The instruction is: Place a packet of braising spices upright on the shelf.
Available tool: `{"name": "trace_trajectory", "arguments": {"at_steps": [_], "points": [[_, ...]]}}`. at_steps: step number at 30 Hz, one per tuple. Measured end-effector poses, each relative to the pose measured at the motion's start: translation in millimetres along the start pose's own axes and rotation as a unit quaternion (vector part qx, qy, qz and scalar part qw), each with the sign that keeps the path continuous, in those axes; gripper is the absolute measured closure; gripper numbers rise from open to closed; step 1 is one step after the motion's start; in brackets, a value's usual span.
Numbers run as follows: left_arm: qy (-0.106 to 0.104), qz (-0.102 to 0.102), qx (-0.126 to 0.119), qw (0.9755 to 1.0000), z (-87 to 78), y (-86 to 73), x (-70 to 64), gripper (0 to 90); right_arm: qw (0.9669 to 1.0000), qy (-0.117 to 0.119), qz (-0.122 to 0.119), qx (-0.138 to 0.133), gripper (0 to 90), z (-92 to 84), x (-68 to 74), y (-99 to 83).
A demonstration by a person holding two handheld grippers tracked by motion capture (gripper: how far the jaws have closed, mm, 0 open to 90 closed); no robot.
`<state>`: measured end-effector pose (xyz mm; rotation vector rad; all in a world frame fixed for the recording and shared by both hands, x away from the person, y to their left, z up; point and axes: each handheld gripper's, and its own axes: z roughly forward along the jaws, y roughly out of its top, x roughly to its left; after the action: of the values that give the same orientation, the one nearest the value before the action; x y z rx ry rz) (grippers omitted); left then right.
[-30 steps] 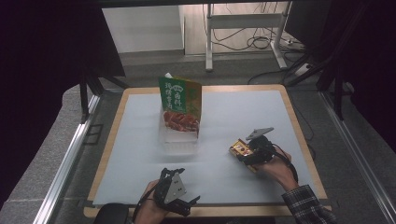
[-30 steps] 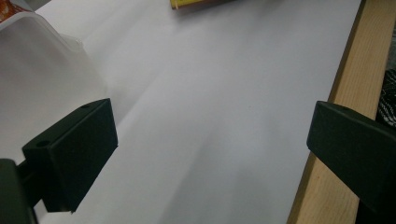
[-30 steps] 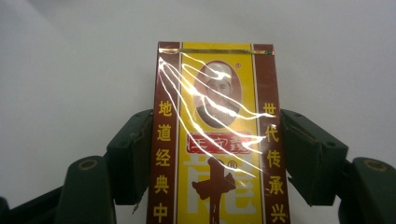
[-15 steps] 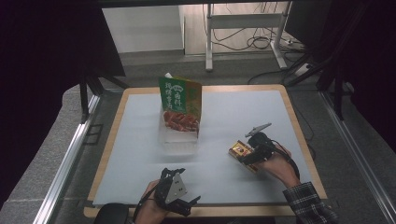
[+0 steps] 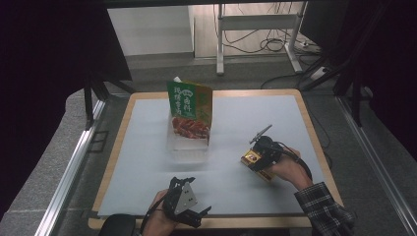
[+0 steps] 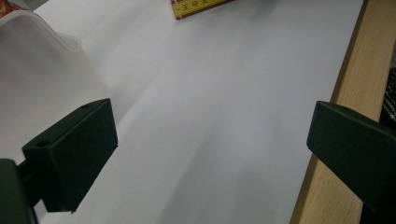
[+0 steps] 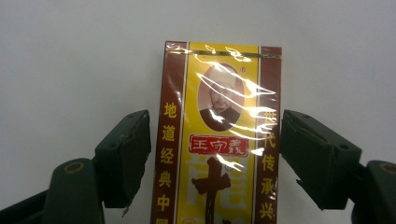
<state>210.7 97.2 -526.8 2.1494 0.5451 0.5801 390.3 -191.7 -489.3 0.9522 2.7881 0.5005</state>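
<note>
White sheeting covers the wooden-edged table (image 5: 115,147), with dark floor and cables beyond it, and I take everything from the clear tub (image 5: 189,145) near the middle, which has a green and orange snack bag (image 5: 189,105) standing in it. Left of and nearer me than that tub, my left gripper (image 5: 189,209) sits at the table's near edge with its jaws spread wide on nothing; in the left gripper view I see bare sheet between them, the tub's wall at one side and the wooden rim at the other. Right of the tub and a little nearer me lies the yellow and brown spice box (image 7: 217,140), flat on the sheet, well apart from the tub. My right gripper (image 5: 260,152) is on it: in the right gripper view the box runs straight away from me along the jaws' own line, its long axis parallel to them, one jaw beside each long edge. They look parted with a slight gap either side, not yet pinching. I judge the right hand far the nearer, and closing across the short width is all the grasp needs.
</note>
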Motion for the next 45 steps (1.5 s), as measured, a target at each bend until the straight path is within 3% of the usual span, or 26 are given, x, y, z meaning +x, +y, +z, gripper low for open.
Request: {"name": "trace_trajectory", "arguments": {"at_steps": [12, 20, 26, 30, 33, 45], "points": [[-0.001, 0.001, 0.001, 1.0000, 0.2, -0.1, -0.3, 1.6, 0.9985, -0.009, -0.011, 0.052, 28.3, 14.2, 1.3, 16.5], [0.000, 0.003, 0.002, 1.0000, -0.4, 0.0, 0.3, 1.6, 0.9980, -0.012, -0.017, 0.059, 31.0, 14.6, 3.2, 18.3], [0.001, 0.003, 0.002, 1.0000, -0.5, 0.1, 0.2, 1.6, 0.9996, -0.010, -0.008, 0.026, 31.3, 4.8, 1.6, 16.1], [0.002, 0.000, -0.002, 1.0000, -0.3, 0.2, -0.3, 1.6, 0.9998, -0.008, -0.007, -0.018, 31.4, -5.0, 0.9, 11.4], [0.002, 0.005, 0.002, 1.0000, -0.9, 0.3, 0.5, 1.6, 0.9993, -0.005, -0.004, -0.035, 31.5, -9.5, 0.0, 8.1], [0.003, 0.001, -0.001, 1.0000, -0.9, 0.2, 0.4, 1.6, 0.9940, 0.001, 0.004, -0.110, 31.6, -26.5, -0.8, 1.9]]}}
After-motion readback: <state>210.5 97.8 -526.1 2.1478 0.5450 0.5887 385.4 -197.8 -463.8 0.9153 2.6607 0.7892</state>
